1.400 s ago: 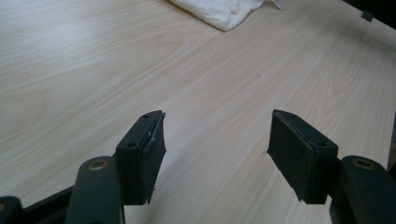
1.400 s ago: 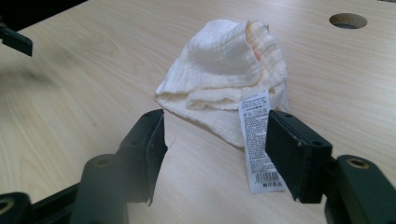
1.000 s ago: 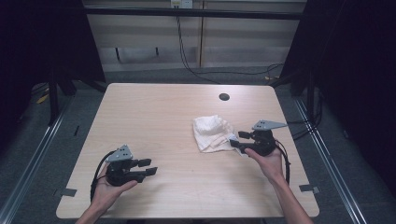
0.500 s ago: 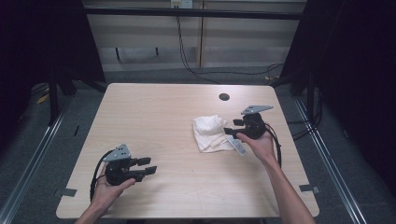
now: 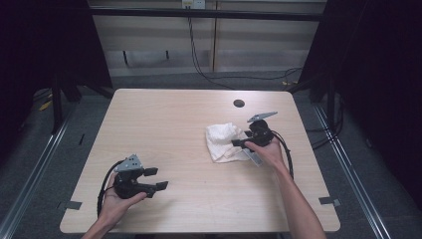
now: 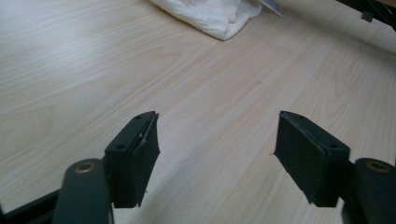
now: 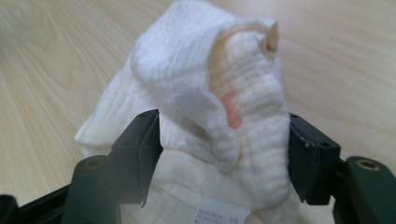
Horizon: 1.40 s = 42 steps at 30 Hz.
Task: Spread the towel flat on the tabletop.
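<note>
A crumpled white cloth [image 5: 223,141] lies on the right half of the wooden table [image 5: 169,124]. My right gripper [image 5: 241,144] is at the cloth's right edge and points left into it. In the right gripper view a raised fold of the cloth [image 7: 224,98] stands between the jaws of that gripper [image 7: 224,156]. They have just been opening and sit wide on either side of the fold without squeezing it. My left gripper [image 5: 157,178] rests low near the table's front left. Its jaws have just been opening too. It [image 6: 215,154] has only bare wood between its pads, with the cloth [image 6: 210,16] far ahead.
A small dark round hole [image 5: 239,103] sits in the table behind the cloth. A printed label [image 7: 212,215] is on the cloth's near edge. Dark floor, rails and cables surround the table. Bare wood stretches between the two grippers.
My right gripper has moved left and down from beside the cloth onto its right edge. The left gripper stayed in place and its jaws stand wider apart.
</note>
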### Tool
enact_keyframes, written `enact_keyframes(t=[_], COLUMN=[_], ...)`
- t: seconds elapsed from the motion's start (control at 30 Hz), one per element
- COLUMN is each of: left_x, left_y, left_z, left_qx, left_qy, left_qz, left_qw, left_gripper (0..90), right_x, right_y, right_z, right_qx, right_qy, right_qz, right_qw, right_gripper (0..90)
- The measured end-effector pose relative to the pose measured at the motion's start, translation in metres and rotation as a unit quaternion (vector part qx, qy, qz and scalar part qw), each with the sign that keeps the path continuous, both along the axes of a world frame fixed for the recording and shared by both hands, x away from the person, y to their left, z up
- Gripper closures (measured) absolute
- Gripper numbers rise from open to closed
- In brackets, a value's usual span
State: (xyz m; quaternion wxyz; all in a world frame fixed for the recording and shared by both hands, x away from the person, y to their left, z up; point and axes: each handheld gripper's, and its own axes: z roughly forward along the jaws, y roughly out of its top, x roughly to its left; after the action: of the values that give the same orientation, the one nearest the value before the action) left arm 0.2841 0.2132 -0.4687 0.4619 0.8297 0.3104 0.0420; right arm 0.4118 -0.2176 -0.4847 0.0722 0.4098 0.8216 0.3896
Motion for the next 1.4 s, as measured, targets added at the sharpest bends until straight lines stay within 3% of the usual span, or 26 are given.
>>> enact_keyframes(t=[0.23,0.27,0.4,0.6,1.27,1.4], left_x=[-0.001,-0.001,-0.001,0.001,0.002,0.0], left_y=[0.0,-0.001,-0.002,-0.006,-0.005,-0.011], left_z=[0.0,0.0,0.0,-0.002,0.005,0.01], left_qx=[-0.006,-0.006,-0.002,0.007,0.005,0.003], left_qy=[0.001,0.001,0.001,0.007,-0.009,-0.024], left_qz=[-0.001,-0.003,-0.005,-0.013,-0.001,-0.006], left_qw=[1.0,1.0,1.0,0.9999,0.9999,0.9997], left_gripper=[27.9,27.7,27.4,30.4,42.7,48.3], right_x=[-0.002,-0.003,-0.006,-0.01,-0.042,-0.052], right_y=[0.004,0.006,0.009,0.009,0.036,0.045], right_z=[-0.012,-0.012,-0.015,-0.018,-0.02,-0.019], right_qx=[0.0,-0.015,-0.033,-0.019,0.001,-0.001], right_qy=[-0.002,-0.005,-0.007,-0.006,0.0,-0.004], right_qz=[-0.003,0.001,0.005,0.015,0.059,0.068], right_qw=[1.0,0.9999,0.9994,0.9997,0.9983,0.9977], right_gripper=[49.1,54.9,62.6,76.8,80.0,79.9])
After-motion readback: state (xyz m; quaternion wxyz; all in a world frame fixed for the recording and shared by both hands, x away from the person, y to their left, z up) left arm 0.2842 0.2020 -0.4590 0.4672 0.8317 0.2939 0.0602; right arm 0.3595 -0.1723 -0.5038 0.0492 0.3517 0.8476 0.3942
